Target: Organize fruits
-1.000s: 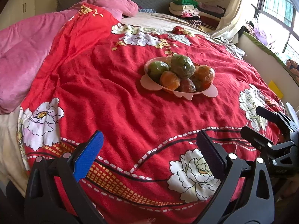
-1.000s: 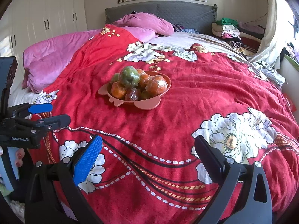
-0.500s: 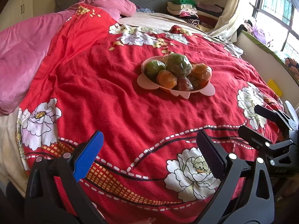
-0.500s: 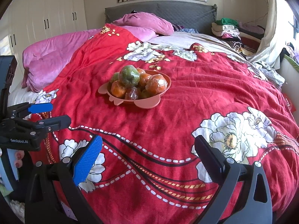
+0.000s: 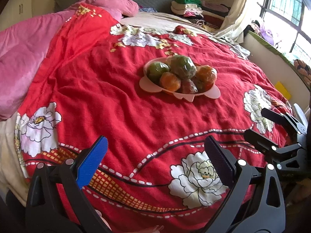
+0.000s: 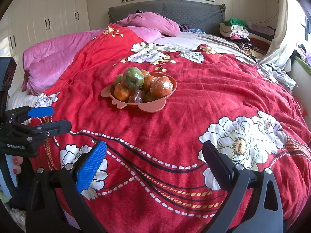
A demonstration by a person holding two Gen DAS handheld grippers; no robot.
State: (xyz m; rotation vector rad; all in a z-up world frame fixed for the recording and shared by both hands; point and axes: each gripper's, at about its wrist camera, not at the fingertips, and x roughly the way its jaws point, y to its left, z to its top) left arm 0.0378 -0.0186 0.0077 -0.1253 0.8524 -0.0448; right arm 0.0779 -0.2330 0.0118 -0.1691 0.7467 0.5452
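Observation:
A pink bowl (image 5: 149, 86) (image 6: 153, 107) rests in the middle of a bed with a red flowered blanket (image 5: 116, 104) (image 6: 213, 89). In it lie several plastic-wrapped fruits: a big green one (image 5: 182, 66) (image 6: 133, 78) on top, orange ones (image 5: 170, 80) (image 6: 162, 86) and a dark red one (image 5: 188, 86). My left gripper (image 5: 155, 155) (image 6: 48, 119) hovers open near the foot of the bed, well short of the bowl. My right gripper (image 6: 153, 155) (image 5: 256, 124) is open too, beside the left one. Neither holds anything.
A pink quilt (image 5: 23, 58) (image 6: 58, 54) is heaped along the bed's left side below a grey headboard (image 6: 165, 11). Folded clothes (image 6: 235, 29) are stacked at the far right corner. A window (image 5: 287, 9) is on the right, white wardrobes (image 6: 44, 19) on the left.
Both views have shifted slightly; the bowl sits a little nearer the middle-left of the left wrist view. Both grippers stay open and nothing on the bed has moved.

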